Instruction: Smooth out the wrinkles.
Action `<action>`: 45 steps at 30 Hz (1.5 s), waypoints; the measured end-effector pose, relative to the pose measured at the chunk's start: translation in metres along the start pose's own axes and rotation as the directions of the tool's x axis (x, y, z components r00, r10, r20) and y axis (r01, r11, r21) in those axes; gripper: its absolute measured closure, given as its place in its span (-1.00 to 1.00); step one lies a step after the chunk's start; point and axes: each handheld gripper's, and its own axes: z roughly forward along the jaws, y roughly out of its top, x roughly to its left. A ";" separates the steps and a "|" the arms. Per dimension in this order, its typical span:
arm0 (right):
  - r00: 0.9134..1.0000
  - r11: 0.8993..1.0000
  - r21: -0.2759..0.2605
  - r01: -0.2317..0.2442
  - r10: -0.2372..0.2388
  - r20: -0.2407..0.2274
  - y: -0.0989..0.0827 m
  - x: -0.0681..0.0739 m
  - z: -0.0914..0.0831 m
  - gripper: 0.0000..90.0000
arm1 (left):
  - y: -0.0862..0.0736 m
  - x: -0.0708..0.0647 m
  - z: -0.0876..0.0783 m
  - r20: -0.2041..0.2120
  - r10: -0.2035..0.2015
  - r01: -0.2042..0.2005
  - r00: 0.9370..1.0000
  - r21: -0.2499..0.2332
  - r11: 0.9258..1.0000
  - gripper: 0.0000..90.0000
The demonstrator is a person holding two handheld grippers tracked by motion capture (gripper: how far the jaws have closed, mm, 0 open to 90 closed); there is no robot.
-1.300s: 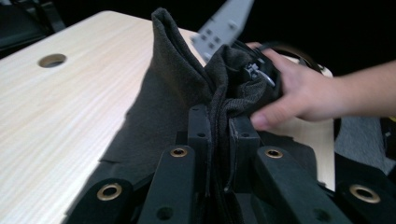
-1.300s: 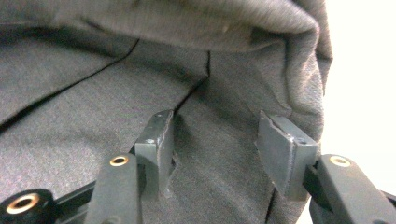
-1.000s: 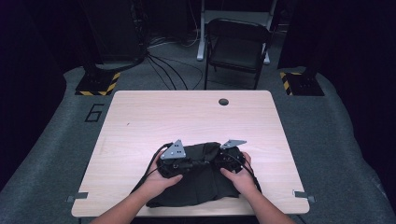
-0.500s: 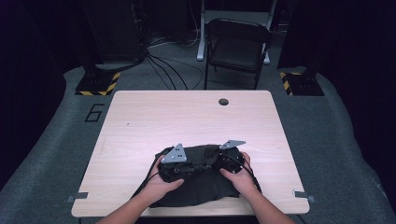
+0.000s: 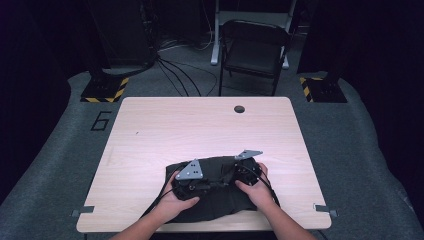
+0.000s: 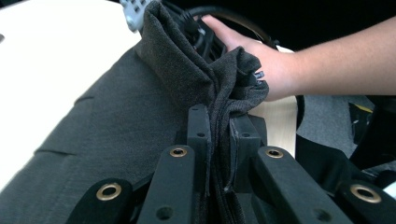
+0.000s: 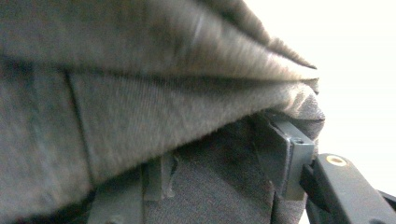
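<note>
At the bottom centre of the high view, two forearms come up from the lower edge, each hand holding a gripper over a dark grey cloth [image 5: 215, 197] that lies bunched on the near part of the table [image 5: 200, 130], close to its front edge.

The left gripper [image 5: 192, 177] sits at the cloth's left side. In the left gripper view its black jaws stand nearly together, pinching a raised fold of the cloth [image 6: 187, 79] that runs away up the middle of the frame. Beyond that fold, in the upper right, the person's other hand [image 6: 275, 65] rests against the fabric.

The right gripper [image 5: 248, 167] sits at the cloth's right side, under its grey three-cornered plate. In the right gripper view thick folds of the cloth [image 7: 140, 107] crowd the jaws, which stand partly apart with fabric between them. They seem to be gripping it, though the close, blurred picture leaves some doubt.

Farther up, the table is a pale wooden top, bare past the cloth, with a round cable hole [image 5: 239, 109] near its far edge, right of centre.

Around the table is grey carpet, with a number 6 [image 5: 101, 120] marked at the middle left. Black-and-yellow striped bases [image 5: 105, 90] sit at the upper left and upper right. A dark folding chair [image 5: 255, 52] stands at the top centre, with loose cables [image 5: 175, 70] on the floor to its left. The room behind is dark.
</note>
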 end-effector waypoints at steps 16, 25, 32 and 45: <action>0.996 0.993 0.081 0.084 -0.083 -0.020 -0.008 0.008 -0.030 0.03 | -0.012 -0.005 0.007 0.001 -0.012 0.012 1.000 0.014 1.000 0.80; 0.998 0.995 0.087 0.057 -0.057 0.005 -0.014 0.001 -0.019 0.07 | -0.014 -0.008 0.009 0.013 -0.010 0.009 1.000 0.032 0.999 0.80; 0.998 0.996 0.067 0.060 -0.062 0.026 -0.016 0.004 -0.017 0.16 | -0.019 -0.016 0.017 0.032 0.006 -0.008 0.999 0.060 0.998 0.80; 0.997 0.995 0.062 0.072 -0.073 0.009 -0.016 0.000 -0.017 0.20 | -0.035 -0.019 0.026 0.063 -0.002 -0.003 0.998 0.086 0.996 0.79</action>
